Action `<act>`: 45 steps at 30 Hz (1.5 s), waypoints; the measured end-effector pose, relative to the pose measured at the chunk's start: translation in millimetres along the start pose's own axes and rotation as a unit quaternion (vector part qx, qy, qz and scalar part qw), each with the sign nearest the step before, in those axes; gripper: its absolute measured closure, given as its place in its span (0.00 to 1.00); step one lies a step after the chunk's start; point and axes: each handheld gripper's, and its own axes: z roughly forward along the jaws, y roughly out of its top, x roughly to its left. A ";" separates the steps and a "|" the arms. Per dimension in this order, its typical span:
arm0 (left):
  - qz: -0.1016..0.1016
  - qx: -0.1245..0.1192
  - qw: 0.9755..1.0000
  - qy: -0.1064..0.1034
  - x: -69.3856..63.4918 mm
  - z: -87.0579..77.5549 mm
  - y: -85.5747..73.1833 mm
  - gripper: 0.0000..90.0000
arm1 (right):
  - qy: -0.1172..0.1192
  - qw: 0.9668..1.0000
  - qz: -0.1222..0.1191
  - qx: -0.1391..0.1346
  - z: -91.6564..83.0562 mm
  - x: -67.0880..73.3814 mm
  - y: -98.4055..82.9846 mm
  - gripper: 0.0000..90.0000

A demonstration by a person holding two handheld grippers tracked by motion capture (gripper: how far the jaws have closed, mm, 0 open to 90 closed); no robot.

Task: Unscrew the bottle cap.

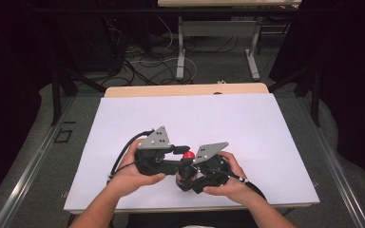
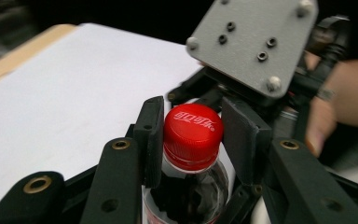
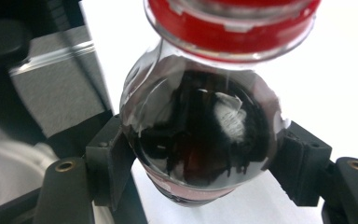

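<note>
The table [image 1: 123, 123], covered in white, carries nothing but the work itself, which sits at its near edge between the person's two hands. The right gripper [image 3: 200, 154] is clenched around the shoulder of a small cola bottle [image 3: 200, 140], its two pads pressing the curved clear wall from either side, with dark drink showing through. The left gripper [image 2: 193, 140] comes in from the other side and grasps the red cap [image 2: 193, 130]: one pad lies flat against the cap's ribbed side, the other looks to be touching too, though the blur there leaves a little doubt. In the high view the cap [image 1: 188, 155] is a red dot between the two grey plates, and the bottle appears to be lifted and tilted, not standing on the table.

The work in hand reads as unscrewing the cap, one gripper holding the body and the other turning.

Risks from here:
- The bottle could spin inside the right gripper, since the pads meet a rounded, slick shoulder and not a flat side.
- The left gripper's pads could slip off the cap, because they catch it near their upper ends.
- A hard squeeze on the soft wall as the seal breaks could push drink out over the white cover.
</note>
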 end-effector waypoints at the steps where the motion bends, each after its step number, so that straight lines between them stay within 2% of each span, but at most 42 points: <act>1: -0.007 0.001 1.000 0.027 -4.8 1.5 0.6 0.68 | -0.013 1.000 0.001 -0.003 0.5 -1.0 -0.4 0.33; 2: -0.018 -0.002 0.997 0.073 -16.1 5.7 0.6 0.68 | -0.022 1.000 0.001 -0.002 0.7 -1.5 -0.3 0.33; 3: -0.016 -0.003 0.996 0.086 -20.2 7.8 0.4 0.68 | -0.029 1.000 0.000 0.000 1.2 -1.7 -0.5 0.33; 5: -0.012 -0.002 0.996 0.094 -23.0 9.2 0.5 0.67 | -0.036 0.999 0.002 0.005 1.3 -0.8 -0.9 0.33; 7: -0.014 0.005 0.996 0.088 -22.3 8.2 1.6 0.67 | -0.031 0.999 0.006 0.007 1.1 -0.3 -1.1 0.33; 8: -0.017 0.001 0.997 0.080 -19.7 7.1 2.0 0.67 | -0.029 1.000 0.003 0.000 1.6 -1.0 -1.4 0.33; 9: -0.021 -0.002 0.997 0.069 -15.9 5.3 2.2 0.62 | -0.018 1.000 0.006 -0.002 0.0 -1.8 -1.0 0.33; 10: -0.024 -0.003 0.999 0.033 -6.9 1.6 2.7 0.59 | -0.007 1.000 0.003 0.000 -1.0 -2.7 -0.7 0.33; 11: -0.024 -0.003 0.999 0.033 -6.9 1.6 2.7 0.57 | -0.009 1.000 0.003 -0.004 -1.6 -2.5 -0.8 0.33; 13: -0.015 -0.009 1.000 0.004 3.5 -3.2 2.5 0.52 | -0.002 1.000 -0.002 -0.002 -3.5 -2.3 -0.3 0.33; 14: -0.008 -0.009 0.999 -0.037 12.1 -6.6 2.0 0.51 | -0.001 1.000 -0.008 -0.007 -3.3 -2.1 0.0 0.33; 15: 0.001 -0.009 0.999 -0.053 16.1 -7.8 1.5 0.51 | 0.005 1.000 -0.008 -0.006 -3.7 -1.3 0.1 0.33; 16: 0.001 -0.009 0.999 -0.053 16.1 -7.8 1.5 0.51 | 0.010 1.000 -0.014 -0.009 -3.6 -1.2 0.5 0.33; 17: 0.010 -0.011 0.996 -0.083 22.1 -7.8 0.4 0.53 | 0.016 1.000 -0.014 -0.006 -3.8 0.5 0.8 0.33; 18: 0.009 -0.015 0.995 -0.095 24.1 -6.8 -0.2 0.55 | 0.026 0.999 -0.018 -0.009 -3.1 1.6 1.0 0.33; 19: 0.009 -0.015 0.995 -0.095 24.1 -6.8 -0.2 0.57 | 0.032 0.999 -0.019 -0.005 -2.9 2.4 1.3 0.33; 21: 0.016 -0.013 0.992 -0.122 24.7 -4.2 -1.4 0.65 | 0.031 0.999 -0.027 -0.007 -1.3 5.1 1.4 0.33; 23: 0.017 -0.009 0.992 -0.122 23.2 -1.6 -1.0 0.68 | 0.032 0.999 -0.031 -0.005 0.4 4.8 1.4 0.33; 24: 0.018 -0.007 0.993 -0.114 21.6 -0.7 -0.5 0.68 | 0.033 0.999 -0.024 -0.002 0.3 5.0 0.8 0.33; 25: 0.011 -0.004 0.996 -0.084 16.8 0.5 0.7 0.68 | 0.027 0.999 -0.017 -0.004 0.9 4.4 0.4 0.33; 26: 0.008 -0.003 0.998 -0.068 14.1 1.3 1.1 0.68 | 0.020 1.000 -0.017 -0.002 0.7 2.8 0.1 0.33; 27: 0.008 -0.003 0.998 -0.068 14.1 1.3 1.1 0.68 | 0.020 1.000 -0.017 -0.002 0.7 2.8 0.1 0.33; 28: -0.001 -0.003 0.999 -0.050 10.7 2.0 1.5 0.68 | 0.005 1.000 -0.009 -0.004 1.3 2.1 -0.3 0.33; 29: -0.010 -0.005 1.000 0.001 1.6 4.1 2.1 0.68 | -0.001 1.000 -0.001 -0.003 1.1 1.0 -0.2 0.33; 30: -0.010 -0.005 1.000 0.001 1.6 4.1 2.1 0.68 | -0.006 1.000 0.002 -0.002 1.2 0.3 -0.5 0.33; 31: -0.011 -0.007 1.000 0.022 -3.2 5.7 2.2 0.68 | -0.017 1.000 0.005 -0.003 1.6 0.3 -0.8 0.33; 32: -0.022 -0.009 0.999 0.045 -8.5 7.3 2.2 0.68 | -0.022 1.000 0.010 -0.004 2.0 -0.1 -0.8 0.33; 36: -0.049 -0.024 0.993 0.106 -22.0 13.9 0.8 0.68 | -0.035 0.999 0.018 -0.005 2.6 -1.4 -1.8 0.33; 38: -0.052 -0.026 0.992 0.114 -23.3 15.1 0.1 0.68 | -0.033 0.999 0.020 -0.001 1.7 -1.6 -1.9 0.33; 39: -0.054 -0.024 0.992 0.114 -22.9 14.9 0.2 0.64 | -0.027 0.999 0.018 0.002 1.7 -3.0 -2.2 0.33; 41: -0.048 -0.025 0.993 0.105 -19.1 11.9 0.8 0.60 | -0.029 0.999 0.017 -0.001 1.1 -3.7 -2.4 0.33; 42: -0.053 -0.028 0.994 0.096 -16.0 9.5 1.1 0.56 | -0.027 0.999 0.020 -0.004 0.5 -4.4 -2.5 0.33; 43: -0.051 -0.031 0.995 0.077 -12.0 6.3 1.6 0.53 | -0.020 1.000 0.017 -0.010 -1.0 -5.6 -2.3 0.33; 45: -0.042 -0.033 0.998 0.046 -3.9 -0.2 2.1 0.50 | -0.016 1.000 0.015 -0.011 -2.9 -6.1 -1.9 0.33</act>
